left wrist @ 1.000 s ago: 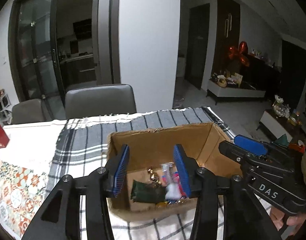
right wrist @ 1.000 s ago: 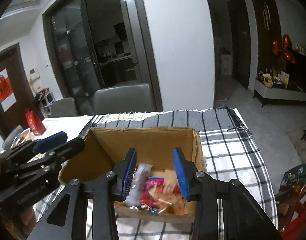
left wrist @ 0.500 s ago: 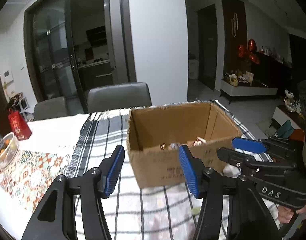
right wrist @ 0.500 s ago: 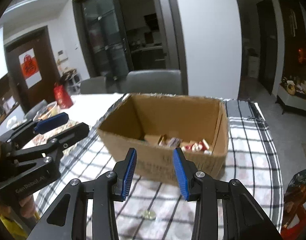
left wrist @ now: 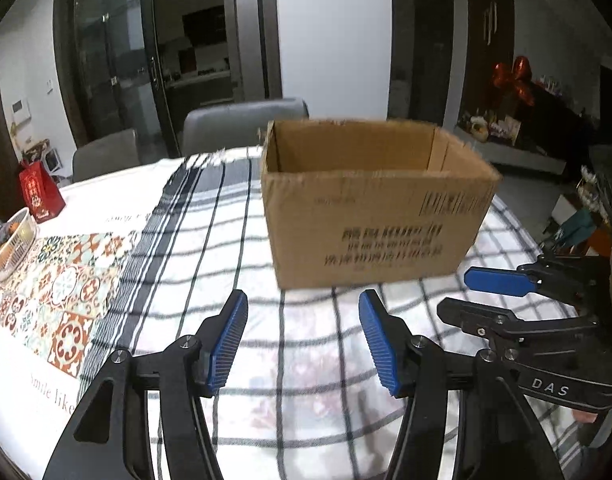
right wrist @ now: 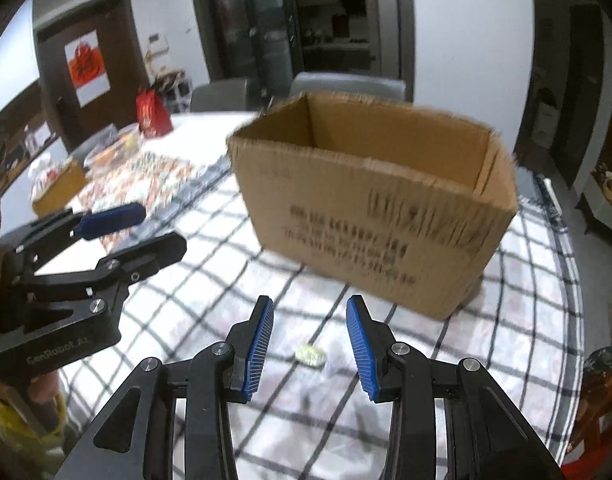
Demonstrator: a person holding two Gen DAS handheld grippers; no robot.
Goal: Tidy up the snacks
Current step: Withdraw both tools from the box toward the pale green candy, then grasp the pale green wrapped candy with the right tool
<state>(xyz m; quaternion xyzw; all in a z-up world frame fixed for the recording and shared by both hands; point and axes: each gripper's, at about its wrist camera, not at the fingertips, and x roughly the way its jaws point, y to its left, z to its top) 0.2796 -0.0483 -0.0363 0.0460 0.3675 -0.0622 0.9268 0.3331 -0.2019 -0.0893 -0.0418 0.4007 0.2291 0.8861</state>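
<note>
An open cardboard box (left wrist: 374,216) stands on the checked tablecloth; it also shows in the right wrist view (right wrist: 370,208). Its contents are hidden from this low angle. A small pale-green wrapped candy (right wrist: 311,355) lies on the cloth just in front of my right gripper (right wrist: 310,348), between its blue pads. The right gripper is open and empty. My left gripper (left wrist: 304,338) is open and empty, low over the cloth in front of the box. Each gripper shows in the other's view: the right one (left wrist: 490,296) and the left one (right wrist: 134,228).
A patterned placemat (left wrist: 62,284) lies left of the checked cloth. A red gift bag (left wrist: 40,192) and a white basket (left wrist: 10,244) stand at the far left. Grey chairs (left wrist: 242,124) stand behind the table. A small brown box (right wrist: 60,188) sits far left.
Both grippers have pulled back and down from above the box to low over the cloth in front of it. The snacks inside the box are no longer visible.
</note>
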